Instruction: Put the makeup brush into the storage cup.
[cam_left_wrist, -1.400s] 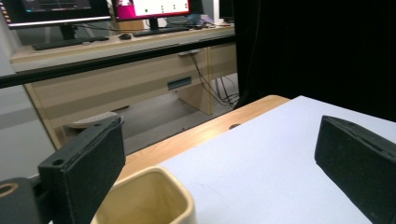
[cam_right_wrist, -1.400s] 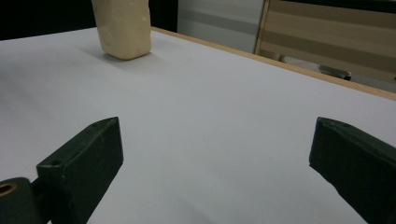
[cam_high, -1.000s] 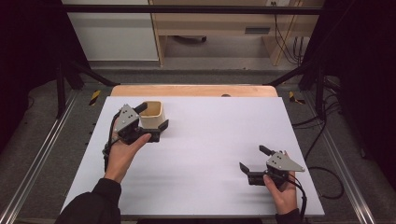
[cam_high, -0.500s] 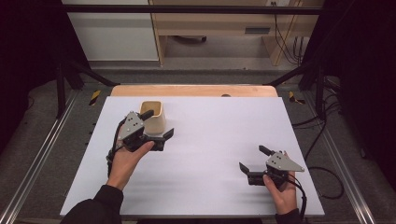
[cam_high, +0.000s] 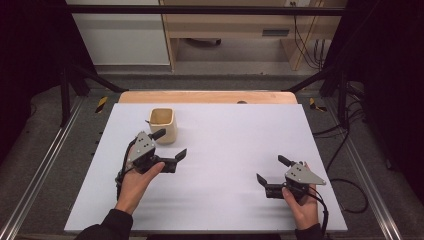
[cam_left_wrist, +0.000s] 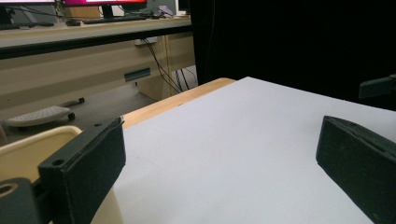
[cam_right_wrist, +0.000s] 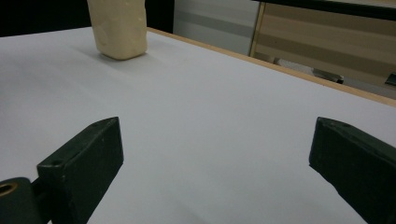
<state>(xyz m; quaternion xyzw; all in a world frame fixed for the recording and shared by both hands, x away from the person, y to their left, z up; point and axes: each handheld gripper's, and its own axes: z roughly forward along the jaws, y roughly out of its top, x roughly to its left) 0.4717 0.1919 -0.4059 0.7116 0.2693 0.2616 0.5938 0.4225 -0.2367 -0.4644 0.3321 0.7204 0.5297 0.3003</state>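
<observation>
A cream square cup (cam_high: 163, 124) stands upright on the white table top (cam_high: 225, 135), at the far left. My left gripper (cam_high: 171, 144) hovers just in front of it, jaws open and empty, one jaw tip close to the cup's near wall. In the left gripper view the cup (cam_left_wrist: 28, 154) sits low at the left, partly behind the left jaw, and the left gripper (cam_left_wrist: 224, 158) gapes over bare table. My right gripper (cam_high: 270, 168) is open and empty near the front right. In the right gripper view the cup (cam_right_wrist: 119, 28) stands far off, beyond the right gripper (cam_right_wrist: 215, 168).
A wooden strip (cam_high: 200, 96) runs along the table's far edge. Metal frame rails (cam_high: 45, 165) flank the table on both sides. Cables (cam_high: 350, 145) trail on the floor at the right. A desk front (cam_left_wrist: 93, 70) stands beyond the table.
My left gripper has drawn back from the cup toward the near edge, jaws open. The cup has stayed in place. The right gripper has not moved.
</observation>
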